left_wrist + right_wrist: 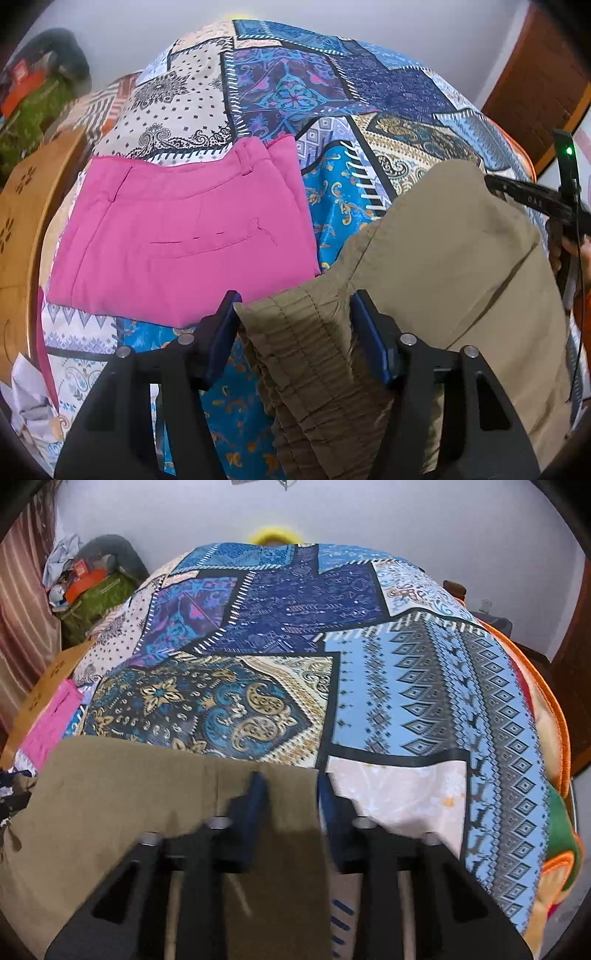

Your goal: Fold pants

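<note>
Khaki pants [443,258] lie on the patchwork bedspread [288,85], near its front edge, with their long axis running left to right between my two claws. Left gripper [293,314]: jaws spread wide, the gathered elastic waistband [306,350] sitting between the blue pads, which flank it and do not look pressed in; I read this as not yet clamped. Right gripper [290,794]: jaws also apart, straddling the flat hem edge [310,775] of the khaki cloth, left pad over the fabric, right pad just off it above the bedspread; frame is motion-blurred, so contact I cannot tell. The fabric is thin, matte woven, ruched at the waist, smooth along the leg. A folded pink pair [184,236] sits just beside the khaki on the left-hand side, touching or nearly so. Judgement: the next move is to bring one end over the other along that long axis; both claws are equally placed.
</note>
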Tool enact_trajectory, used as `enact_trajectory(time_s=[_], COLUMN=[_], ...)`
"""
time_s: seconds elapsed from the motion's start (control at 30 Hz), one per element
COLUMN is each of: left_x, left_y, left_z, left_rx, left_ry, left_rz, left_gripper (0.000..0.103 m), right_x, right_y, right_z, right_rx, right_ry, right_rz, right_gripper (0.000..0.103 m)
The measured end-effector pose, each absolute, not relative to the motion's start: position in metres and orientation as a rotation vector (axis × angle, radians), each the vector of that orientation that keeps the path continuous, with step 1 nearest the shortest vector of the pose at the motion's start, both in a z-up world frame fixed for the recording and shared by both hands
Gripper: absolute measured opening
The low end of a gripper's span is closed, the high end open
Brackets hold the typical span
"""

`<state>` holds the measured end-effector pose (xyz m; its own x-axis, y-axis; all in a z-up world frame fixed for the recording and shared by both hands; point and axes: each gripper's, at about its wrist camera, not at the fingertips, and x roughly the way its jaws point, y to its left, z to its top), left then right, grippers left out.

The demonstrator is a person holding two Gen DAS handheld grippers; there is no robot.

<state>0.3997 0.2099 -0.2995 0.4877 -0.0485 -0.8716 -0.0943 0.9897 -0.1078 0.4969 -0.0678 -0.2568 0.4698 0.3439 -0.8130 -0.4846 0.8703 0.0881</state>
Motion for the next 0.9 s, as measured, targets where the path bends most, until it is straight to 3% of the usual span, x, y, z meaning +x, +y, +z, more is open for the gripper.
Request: enact_trajectory(time_s=[0.17,0.2,0.23,0.47,0.9], left_x=[0.400,0.400,0.400,0.409,0.313], left_y=[0.213,0.213,0.211,0.193,0.162], left_z=[-0.288,-0.284,-0.279,-0.253,-0.115], left_rx=[-0.139,-0.126,-0.092,0.068,0.050], left_ry=[1.048,1.040,1.021,0.995,0.744], left_rz=[0.077,0.090,0.115,0.214,0.111], left_gripper=[0.054,0.053,0.052,0.049,0.047], right_x=[0.495,0.494,0.491,0.482,0.390], right_y=[-0.057,-0.057,-0.056,-0.060,-0.113], right_z=[-0.255,-0.253,-0.249,-0.210,-0.075], right_rx=[-0.240,-0.251,-0.269,-0.317,-0.182], right_ry=[0.948,0.938,0.921,0.846,0.625], right_rz=[0.471,0.458,0.439,0.380,0.411], right_gripper=[0.011,0.003,0.002,0.002,0.001])
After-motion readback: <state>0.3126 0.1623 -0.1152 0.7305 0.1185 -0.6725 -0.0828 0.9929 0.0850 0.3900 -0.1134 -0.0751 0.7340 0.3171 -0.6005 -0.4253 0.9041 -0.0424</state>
